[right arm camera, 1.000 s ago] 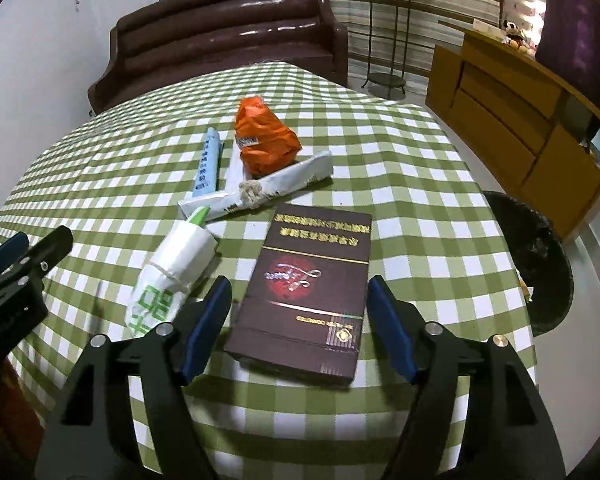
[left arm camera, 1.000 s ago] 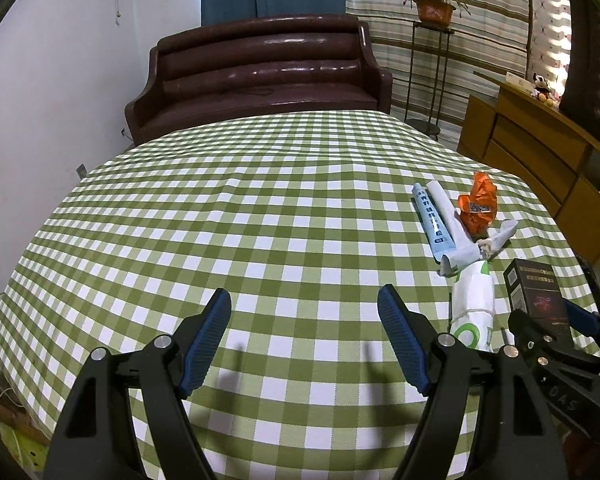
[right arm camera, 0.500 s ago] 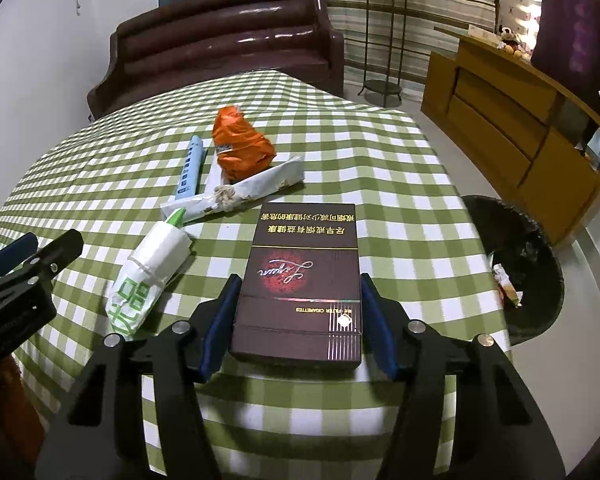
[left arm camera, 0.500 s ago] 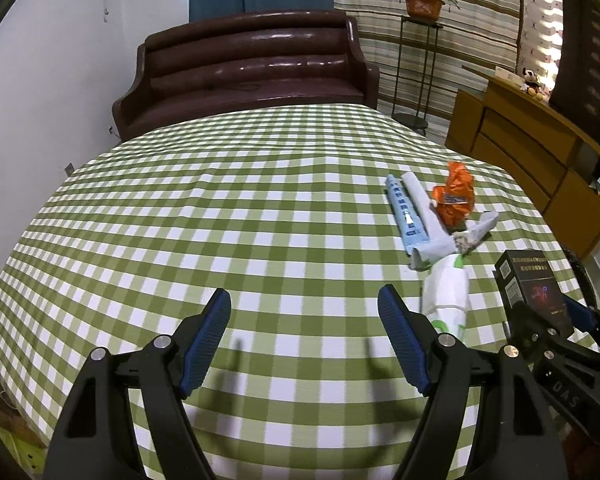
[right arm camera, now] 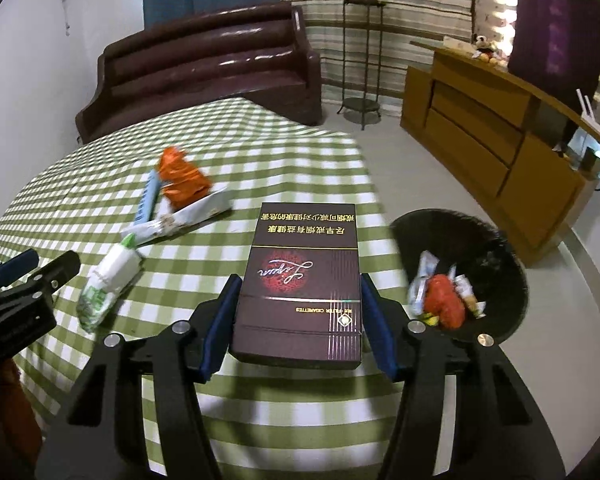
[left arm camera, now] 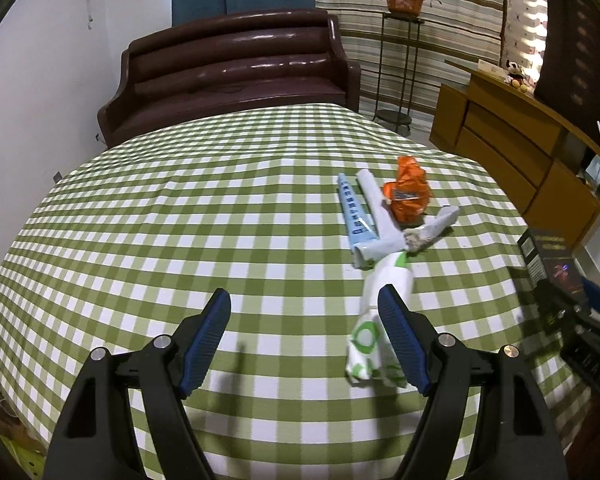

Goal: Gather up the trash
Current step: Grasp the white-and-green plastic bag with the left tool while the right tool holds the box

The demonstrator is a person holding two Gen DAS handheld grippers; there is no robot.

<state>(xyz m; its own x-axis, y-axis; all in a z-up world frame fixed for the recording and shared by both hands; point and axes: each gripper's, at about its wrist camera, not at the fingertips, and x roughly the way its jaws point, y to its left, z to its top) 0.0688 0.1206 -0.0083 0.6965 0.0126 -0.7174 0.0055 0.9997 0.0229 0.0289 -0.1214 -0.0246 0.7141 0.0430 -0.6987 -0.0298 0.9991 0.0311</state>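
My right gripper [right arm camera: 300,280] is shut on a dark maroon cigarette box [right arm camera: 304,240], which it holds above the table's right edge. The same box [left arm camera: 552,260] shows at the far right of the left wrist view. My left gripper [left arm camera: 303,294] stands open over the green checked cloth [left arm camera: 180,220] with nothing between its fingers. Its right finger is beside a white-and-green wrapper [left arm camera: 364,340]. Beyond that lie a blue tube [left arm camera: 352,212], rolled white papers [left arm camera: 380,216] and a crumpled orange bag [left arm camera: 410,192].
A black bin [right arm camera: 500,260] on the floor, right of the table, holds several wrappers. A brown leather sofa [left arm camera: 236,72] stands behind the table. A wooden cabinet [right arm camera: 480,140] and a plant stand [right arm camera: 362,60] are to the right.
My right gripper has shut on the cigarette box, lifted it and carried it right, bringing the bin into view. The left gripper has moved right, up to the white-and-green wrapper.
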